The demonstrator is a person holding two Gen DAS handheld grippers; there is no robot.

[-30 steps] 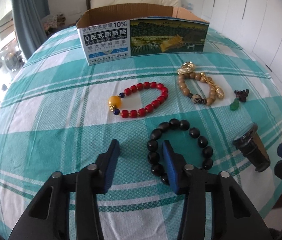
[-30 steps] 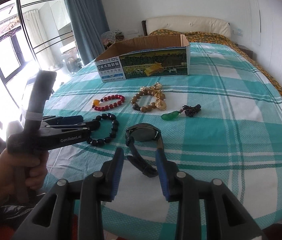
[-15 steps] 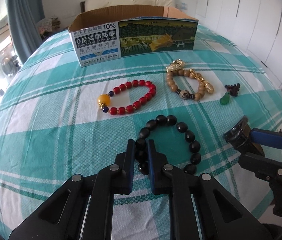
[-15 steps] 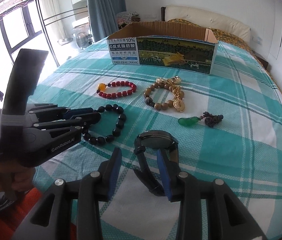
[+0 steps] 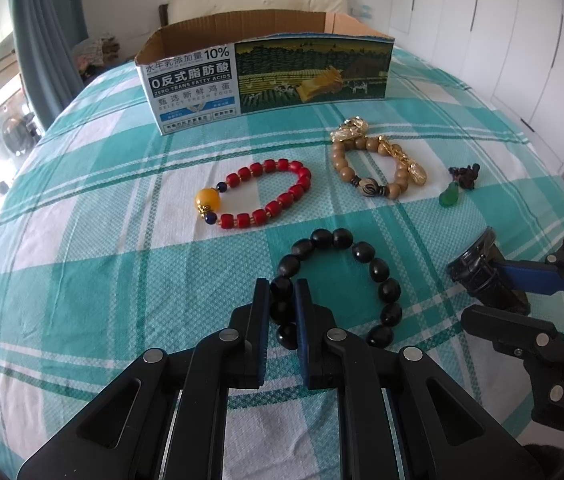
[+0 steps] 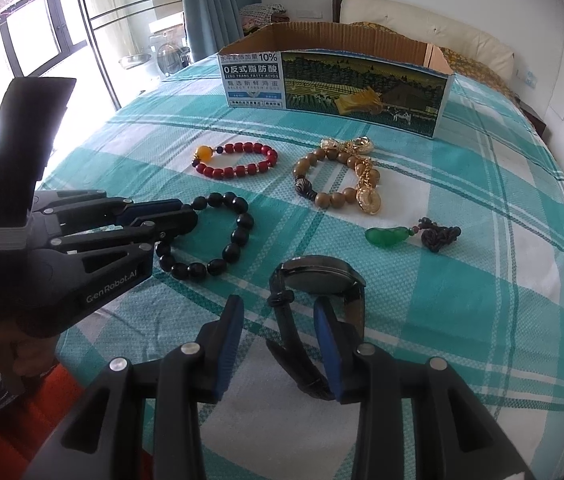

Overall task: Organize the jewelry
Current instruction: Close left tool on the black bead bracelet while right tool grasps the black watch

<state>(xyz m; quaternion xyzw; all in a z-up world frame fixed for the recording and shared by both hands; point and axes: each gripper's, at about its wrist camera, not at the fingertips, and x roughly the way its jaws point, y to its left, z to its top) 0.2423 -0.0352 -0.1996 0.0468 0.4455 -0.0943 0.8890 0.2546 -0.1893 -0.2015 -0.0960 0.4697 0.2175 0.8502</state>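
Observation:
My left gripper (image 5: 282, 292) is shut on the near-left beads of a black bead bracelet (image 5: 362, 252), which lies flat on the bed. In the right wrist view that gripper (image 6: 185, 216) comes in from the left, with a hand below it. My right gripper (image 6: 277, 308) straddles the strap of a black watch (image 6: 318, 280). Its jaws are closing, and a gap still shows beside the strap. Farther back lie a red bead bracelet (image 5: 304, 172), a brown bead bracelet with gold charms (image 5: 340, 164) and a green pendant (image 5: 449, 197).
An open printed cardboard box (image 5: 265, 80) stands at the back of the teal plaid bed cover (image 5: 101, 240). White wardrobe doors line the right side. A window and blue curtain are on the left. The bed edge is just below both grippers.
The left jaws have shut on the black bracelet's beads. The right gripper has moved forward and down over the watch strap, and its jaws have narrowed.

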